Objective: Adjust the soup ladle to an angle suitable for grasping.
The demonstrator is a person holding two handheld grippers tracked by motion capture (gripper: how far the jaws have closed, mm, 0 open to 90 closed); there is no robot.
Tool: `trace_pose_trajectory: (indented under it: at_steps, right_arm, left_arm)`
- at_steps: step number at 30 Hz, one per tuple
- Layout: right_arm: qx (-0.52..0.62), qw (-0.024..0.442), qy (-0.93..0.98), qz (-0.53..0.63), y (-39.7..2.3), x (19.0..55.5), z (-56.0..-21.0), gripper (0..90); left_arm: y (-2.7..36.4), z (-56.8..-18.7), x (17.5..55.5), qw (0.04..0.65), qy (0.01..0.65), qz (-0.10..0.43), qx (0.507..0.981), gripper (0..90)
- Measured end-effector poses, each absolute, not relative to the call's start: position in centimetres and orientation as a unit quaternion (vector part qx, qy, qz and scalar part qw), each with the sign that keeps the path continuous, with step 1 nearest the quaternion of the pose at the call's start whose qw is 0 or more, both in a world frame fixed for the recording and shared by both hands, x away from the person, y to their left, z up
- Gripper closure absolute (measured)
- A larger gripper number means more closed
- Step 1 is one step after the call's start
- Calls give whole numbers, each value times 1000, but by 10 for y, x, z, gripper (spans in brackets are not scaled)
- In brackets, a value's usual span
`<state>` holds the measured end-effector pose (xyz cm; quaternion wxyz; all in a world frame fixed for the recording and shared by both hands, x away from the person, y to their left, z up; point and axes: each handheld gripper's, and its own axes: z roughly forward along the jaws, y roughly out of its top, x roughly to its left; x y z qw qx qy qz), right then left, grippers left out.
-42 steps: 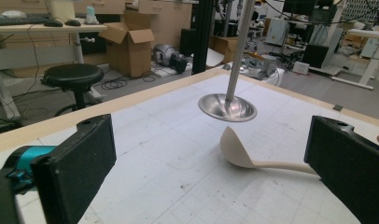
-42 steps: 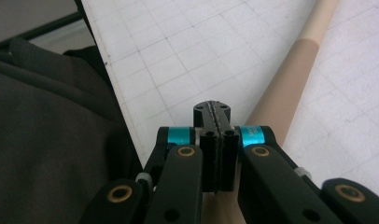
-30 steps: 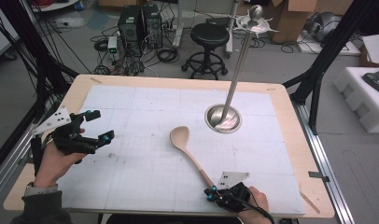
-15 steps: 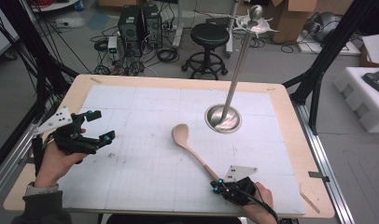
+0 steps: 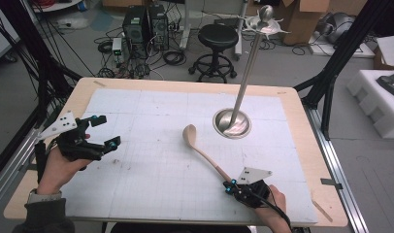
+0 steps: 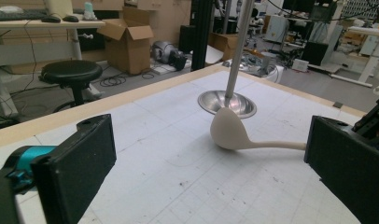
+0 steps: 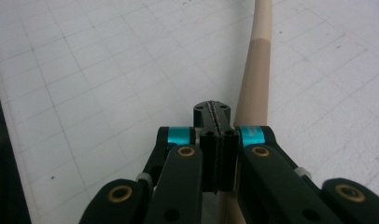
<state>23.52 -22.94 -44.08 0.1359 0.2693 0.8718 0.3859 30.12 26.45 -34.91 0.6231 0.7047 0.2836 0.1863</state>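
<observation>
I'm lining my right gripper [image 5: 232, 186], jaws pressed together, beside the spoon [image 5: 203, 152] handle; next I'm needing to spread them

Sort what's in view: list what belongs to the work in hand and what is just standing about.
In the work:
- wooden ladle, lying on the table mat
- right gripper, jaws shut, beside the ladle's handle end
- left gripper, jaws open, off to the side

Standing about:
- steel stand with its pole
- black stool
- cardboard boxes
</observation>
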Motion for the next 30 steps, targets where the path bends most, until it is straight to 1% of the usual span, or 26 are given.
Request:
trace_pose_trajectory:
  at_steps: [5, 9, 11, 14, 16, 19, 24, 26, 30]
  right_arm:
    - [268, 137, 872, 387, -229, 235, -441, 900]
    - [273, 119, 875, 382, -226, 233, -441, 900]
    - [266, 122, 881, 372, -223, 233, -443, 900]
    - [265, 118, 876, 385, -222, 233, -441, 900]
    - [268, 104, 867, 406, -223, 234, -436, 900]
    - [262, 101, 857, 432, -218, 238, -426, 900]
    - [267, 104, 849, 445, -199, 265, -409, 900]
    - [271, 95, 848, 446, -191, 280, -408, 900]
    - [266, 103, 856, 431, -173, 308, -411, 900]
  left_arm:
    - [264, -349, 301, 622, 284, 186, 705, 26]
    - [264, -350, 301, 623, 285, 186, 705, 26]
    - [264, -350, 302, 623, 285, 186, 705, 26]
    - [265, -349, 301, 625, 286, 186, 703, 26]
    - [265, -349, 301, 625, 285, 186, 703, 26]
    - [265, -349, 302, 625, 286, 187, 702, 26]
    - [265, -349, 302, 627, 286, 186, 701, 26]
    - [266, -349, 302, 626, 287, 186, 701, 26]
    - [267, -349, 302, 628, 287, 186, 699, 26]
